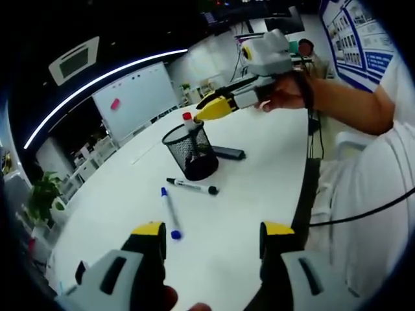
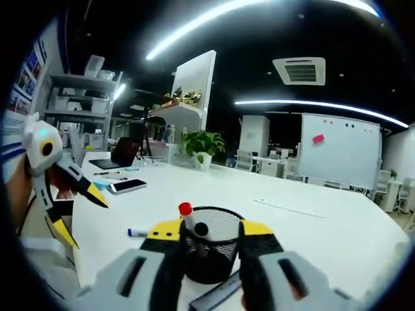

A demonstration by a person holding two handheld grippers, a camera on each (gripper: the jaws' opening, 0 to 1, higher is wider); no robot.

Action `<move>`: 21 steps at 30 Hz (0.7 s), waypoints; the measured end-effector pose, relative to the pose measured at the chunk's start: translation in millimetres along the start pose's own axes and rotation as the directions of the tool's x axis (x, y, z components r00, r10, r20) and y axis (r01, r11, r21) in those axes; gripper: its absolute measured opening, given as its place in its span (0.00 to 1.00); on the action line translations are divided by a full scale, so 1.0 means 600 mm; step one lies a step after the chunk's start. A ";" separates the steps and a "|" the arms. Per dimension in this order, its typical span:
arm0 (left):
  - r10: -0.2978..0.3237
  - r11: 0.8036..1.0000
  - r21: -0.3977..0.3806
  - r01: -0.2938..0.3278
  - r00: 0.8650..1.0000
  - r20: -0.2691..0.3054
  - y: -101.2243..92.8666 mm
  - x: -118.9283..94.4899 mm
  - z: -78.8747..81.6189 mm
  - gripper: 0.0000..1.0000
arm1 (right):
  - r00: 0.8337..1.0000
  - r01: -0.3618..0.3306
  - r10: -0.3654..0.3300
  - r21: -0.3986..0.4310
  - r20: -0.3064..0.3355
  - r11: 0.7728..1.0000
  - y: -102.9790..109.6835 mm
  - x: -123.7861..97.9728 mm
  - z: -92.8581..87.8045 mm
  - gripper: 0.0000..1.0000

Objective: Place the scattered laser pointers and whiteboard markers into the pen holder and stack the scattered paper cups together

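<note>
Left gripper (image 1: 213, 236): jaws spread, nothing between them, hovering over the white table (image 1: 259, 194). At its 12 o'clock lie a blue marker (image 1: 170, 214), then a black marker (image 1: 192, 186), then the mesh pen holder (image 1: 192, 152) with a red-capped marker (image 1: 189, 121) standing in it and a dark flat pointer (image 1: 228, 153) just beside it.

Right gripper (image 2: 209, 233): jaws spread, empty, with the pen holder (image 2: 211, 249) directly at 12 o'clock between them. The right gripper view adds a phone (image 2: 127, 186) and laptop (image 2: 120, 154) at 10 o'clock, plus a potted plant (image 2: 204, 144).
</note>
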State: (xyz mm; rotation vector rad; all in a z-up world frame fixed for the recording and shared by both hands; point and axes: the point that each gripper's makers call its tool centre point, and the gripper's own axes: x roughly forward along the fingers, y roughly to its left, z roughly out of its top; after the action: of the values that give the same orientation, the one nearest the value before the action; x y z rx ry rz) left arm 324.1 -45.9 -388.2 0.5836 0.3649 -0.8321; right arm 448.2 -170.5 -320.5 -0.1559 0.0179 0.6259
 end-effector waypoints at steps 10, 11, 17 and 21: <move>0.010 1.000 -0.005 -0.010 1.000 0.004 0.004 -0.002 -0.003 0.59 | 0.999 0.043 -0.043 -0.012 0.012 0.999 -0.010 -0.013 0.009 0.33; 0.017 1.000 -0.005 -0.017 1.000 0.010 0.006 -0.003 -0.002 0.58 | 0.999 0.044 -0.044 -0.012 0.012 0.999 -0.009 -0.015 0.009 0.33; 0.037 0.999 -0.019 -0.036 0.999 0.014 0.019 -0.007 -0.008 0.58 | 0.999 0.051 -0.051 -0.024 -0.003 0.998 -0.006 -0.022 0.002 0.34; 0.032 0.999 -0.021 -0.032 0.999 0.016 0.021 -0.006 -0.010 0.58 | 0.998 0.055 -0.056 -0.028 -0.013 0.998 -0.006 -0.024 -0.003 0.34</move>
State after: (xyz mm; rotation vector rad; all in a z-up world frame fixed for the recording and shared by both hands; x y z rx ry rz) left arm 331.1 -33.4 -386.8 0.5614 0.3483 -0.8009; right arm 438.9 -182.1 -321.0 -0.1869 0.0185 0.5698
